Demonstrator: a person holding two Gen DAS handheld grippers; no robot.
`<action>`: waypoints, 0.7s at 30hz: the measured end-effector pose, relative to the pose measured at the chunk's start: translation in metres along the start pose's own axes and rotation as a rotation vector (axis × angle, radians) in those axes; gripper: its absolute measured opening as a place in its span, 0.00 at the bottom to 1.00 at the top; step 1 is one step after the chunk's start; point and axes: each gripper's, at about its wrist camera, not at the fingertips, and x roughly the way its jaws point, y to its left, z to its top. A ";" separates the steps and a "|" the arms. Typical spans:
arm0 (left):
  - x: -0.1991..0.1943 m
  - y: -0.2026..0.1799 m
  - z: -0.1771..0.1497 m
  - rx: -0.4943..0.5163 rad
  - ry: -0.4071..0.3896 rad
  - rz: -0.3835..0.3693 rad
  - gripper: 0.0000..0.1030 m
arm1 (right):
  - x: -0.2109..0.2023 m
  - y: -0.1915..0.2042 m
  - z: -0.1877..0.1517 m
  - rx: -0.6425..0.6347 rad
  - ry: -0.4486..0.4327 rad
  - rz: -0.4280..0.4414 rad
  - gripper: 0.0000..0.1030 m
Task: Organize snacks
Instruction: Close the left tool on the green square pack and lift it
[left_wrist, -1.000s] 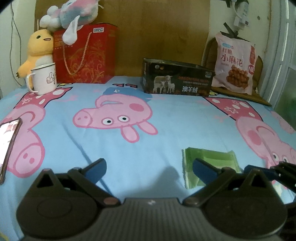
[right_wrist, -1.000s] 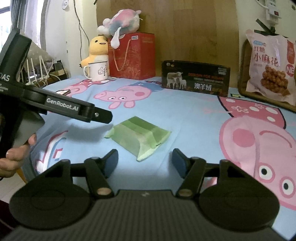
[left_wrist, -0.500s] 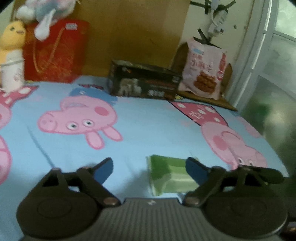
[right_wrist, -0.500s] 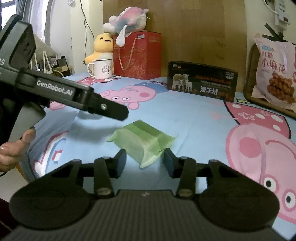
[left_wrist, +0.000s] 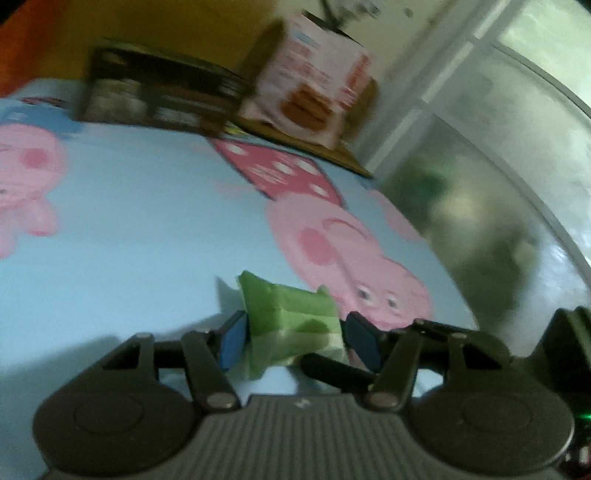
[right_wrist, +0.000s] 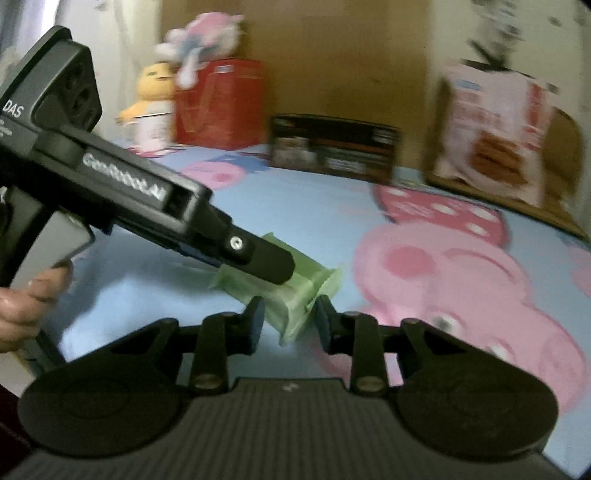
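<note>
blurred green packet, far snacks unreadable

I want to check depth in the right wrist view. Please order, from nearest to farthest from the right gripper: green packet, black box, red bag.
1. Green packet, between the right gripper fingers.
2. Black box, far centre.
3. Red bag, far left, slightly behind the box.

**Dim light, heavy motion blur**

Both views smeared; far wall, black box and pink snack bag unreadable. Pale daylight through frosted window at right in left view. Soft shadows on blue sheet. Fisheye bending and dark corners at edges.
</note>
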 end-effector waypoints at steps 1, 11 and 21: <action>0.006 -0.007 -0.001 0.022 0.013 -0.009 0.57 | -0.005 -0.003 -0.004 0.014 0.003 -0.012 0.33; 0.018 -0.026 -0.007 0.091 0.057 -0.049 0.57 | -0.020 -0.010 -0.016 0.049 0.026 -0.061 0.37; 0.015 -0.032 -0.013 0.105 0.039 -0.019 0.60 | -0.017 -0.006 -0.017 0.032 0.016 -0.059 0.45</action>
